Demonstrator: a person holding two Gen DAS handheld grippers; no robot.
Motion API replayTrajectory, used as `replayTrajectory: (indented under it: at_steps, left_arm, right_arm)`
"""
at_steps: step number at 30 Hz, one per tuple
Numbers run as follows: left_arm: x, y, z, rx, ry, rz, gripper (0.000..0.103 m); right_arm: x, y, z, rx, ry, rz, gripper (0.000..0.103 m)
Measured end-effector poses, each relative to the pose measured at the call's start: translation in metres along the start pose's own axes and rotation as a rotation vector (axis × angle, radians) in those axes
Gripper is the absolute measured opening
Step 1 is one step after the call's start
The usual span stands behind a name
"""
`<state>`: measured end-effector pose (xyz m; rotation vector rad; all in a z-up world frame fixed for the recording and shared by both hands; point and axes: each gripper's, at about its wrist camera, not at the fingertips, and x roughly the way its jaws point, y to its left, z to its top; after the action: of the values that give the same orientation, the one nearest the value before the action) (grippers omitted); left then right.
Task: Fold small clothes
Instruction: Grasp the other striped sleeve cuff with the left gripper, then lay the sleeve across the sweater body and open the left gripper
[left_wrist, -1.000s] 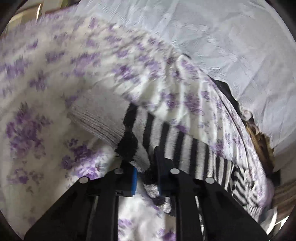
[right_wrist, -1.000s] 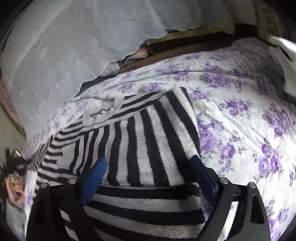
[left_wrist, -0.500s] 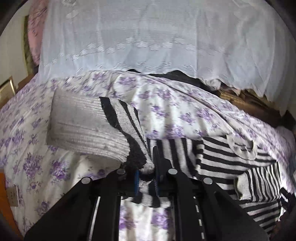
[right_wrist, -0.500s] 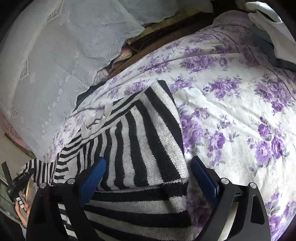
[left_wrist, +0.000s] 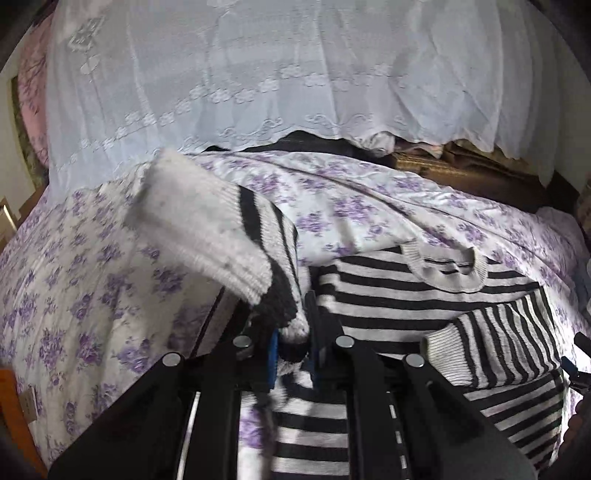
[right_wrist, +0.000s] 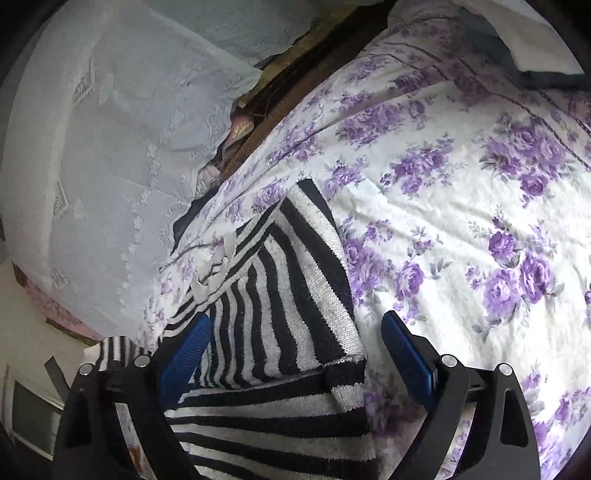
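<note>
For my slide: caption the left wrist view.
Left gripper pinches striped sweater's sleeve, lifted above the floral bedsheet.

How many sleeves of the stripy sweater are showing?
2. One black-and-white striped knit sleeve with a grey ribbed cuff is lifted, pinched in the left gripper. The other sleeve lies folded across the sweater's body, on the right of the left wrist view.

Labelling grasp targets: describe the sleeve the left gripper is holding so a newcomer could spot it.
On the purple-flowered bedspread lies a black-and-white striped sweater. Its one sleeve is lifted off the bed, clamped in the left gripper. Unlike the other sleeve, folded flat across the body, this one hangs in the air, with its plain grey-white ribbed cuff outward.
</note>
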<state>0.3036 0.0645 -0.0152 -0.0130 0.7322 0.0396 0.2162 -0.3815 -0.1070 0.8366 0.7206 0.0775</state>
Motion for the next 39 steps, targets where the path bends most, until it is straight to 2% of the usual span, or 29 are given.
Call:
replayTrajectory:
  at_steps: [18,21,25,26,27,28,29,30,33,36,39]
  left_arm:
    - [0.008,-0.109,0.000,0.129,0.016,-0.096,0.011]
    - [0.009,-0.125,-0.006,0.144,0.023,-0.122,0.011]
    - [0.014,-0.155,-0.028,0.211,0.064,-0.172,0.014]
    - [0.017,-0.162,-0.033,0.231,0.076,-0.175,0.019]
    - [0.019,-0.168,-0.039,0.250,0.087,-0.174,0.036]
    - [0.022,-0.175,-0.047,0.275,0.095,-0.169,0.047]
    - [0.023,-0.180,-0.053,0.296,0.094,-0.164,0.065]
    - [0.022,-0.184,-0.059,0.321,0.086,-0.158,0.073]
    - [0.012,-0.188,-0.069,0.393,0.065,-0.153,0.082]
    - [-0.003,-0.178,-0.072,0.413,0.023,-0.137,0.089]
    - [-0.021,-0.146,-0.068,0.382,-0.005,-0.117,0.094]
  right_arm:
    - [0.001,0.005,-0.002,0.015,0.038,0.053,0.094]
    - [0.002,0.005,-0.002,0.014,0.042,0.057,0.094]
    - [0.002,0.005,-0.002,0.015,0.038,0.063,0.094]
    - [0.002,0.006,-0.003,0.012,0.034,0.064,0.094]
    - [0.002,0.007,-0.003,0.007,0.029,0.062,0.094]
    - [0.001,0.009,-0.004,-0.004,0.017,0.059,0.094]
    - [0.001,0.010,-0.004,-0.011,0.012,0.061,0.094]
    - [0.001,0.012,-0.004,-0.024,0.007,0.065,0.094]
    - [0.002,0.019,-0.007,-0.061,0.005,0.086,0.094]
    - [0.005,0.028,-0.009,-0.107,0.016,0.131,0.091]
    - [0.012,0.035,-0.013,-0.117,0.065,0.221,0.078]
